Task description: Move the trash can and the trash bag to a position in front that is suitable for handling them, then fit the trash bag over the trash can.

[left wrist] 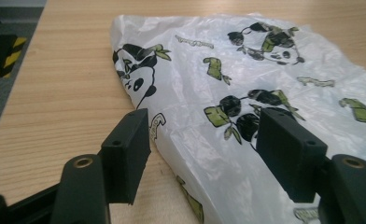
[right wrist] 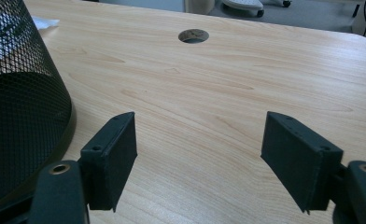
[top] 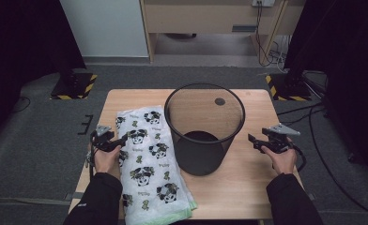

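a person's left gripper (left wrist: 202, 149) stands with jaws apart over the near left edge of a folded panda-print plastic bag (top: 151, 159) lying flat on the wooden table (top: 248, 187). right gripper (top: 255, 140) is also released, empty. the bag looks light, limp and slippery; a loose edge seems the best pinch. behind stands a black mesh bin (top: 204, 129).

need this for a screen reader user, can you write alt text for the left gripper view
The left claw, jaws open, hovers over the edge of a folded white plastic bag printed with pandas and green bamboo. The bag lies flat on a light wooden table.
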`<state>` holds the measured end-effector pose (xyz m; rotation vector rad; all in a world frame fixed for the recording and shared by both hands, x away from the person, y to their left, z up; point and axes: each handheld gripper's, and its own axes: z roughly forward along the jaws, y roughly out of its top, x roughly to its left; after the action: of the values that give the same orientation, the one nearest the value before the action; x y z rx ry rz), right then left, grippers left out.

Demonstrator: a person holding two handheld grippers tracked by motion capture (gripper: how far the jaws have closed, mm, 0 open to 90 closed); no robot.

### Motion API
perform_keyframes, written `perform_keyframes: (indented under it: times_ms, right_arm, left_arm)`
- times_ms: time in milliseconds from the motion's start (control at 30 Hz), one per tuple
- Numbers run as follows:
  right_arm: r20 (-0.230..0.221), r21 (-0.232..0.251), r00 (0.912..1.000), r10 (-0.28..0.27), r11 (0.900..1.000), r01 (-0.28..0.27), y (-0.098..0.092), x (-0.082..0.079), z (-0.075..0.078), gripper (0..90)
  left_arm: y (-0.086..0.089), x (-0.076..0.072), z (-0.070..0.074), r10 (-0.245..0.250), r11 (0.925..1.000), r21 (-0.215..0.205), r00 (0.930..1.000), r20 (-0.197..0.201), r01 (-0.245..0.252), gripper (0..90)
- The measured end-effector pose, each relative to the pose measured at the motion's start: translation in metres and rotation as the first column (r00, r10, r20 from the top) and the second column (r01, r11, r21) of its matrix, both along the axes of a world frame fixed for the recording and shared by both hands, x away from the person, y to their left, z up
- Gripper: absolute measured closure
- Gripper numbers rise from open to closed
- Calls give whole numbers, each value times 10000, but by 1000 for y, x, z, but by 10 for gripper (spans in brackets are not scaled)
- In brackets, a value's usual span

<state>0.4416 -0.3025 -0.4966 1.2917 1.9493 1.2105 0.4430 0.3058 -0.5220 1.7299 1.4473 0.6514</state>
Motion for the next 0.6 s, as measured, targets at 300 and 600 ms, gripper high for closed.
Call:
perform_keyframes:
  times_ms: [300,600]
  right_arm:
    - [-75,66,9999,-155,9999,156,-4,1,-1,255]
    - [-103,116,9998,-142,9998,144,-4,3,-2,257]
  left_arm:
    - [-11,2,-12,-278,9971,678,9965,-789,332,474]
    - [-29,-4,-12,-325,9885,1455,9976,-608,411,818]
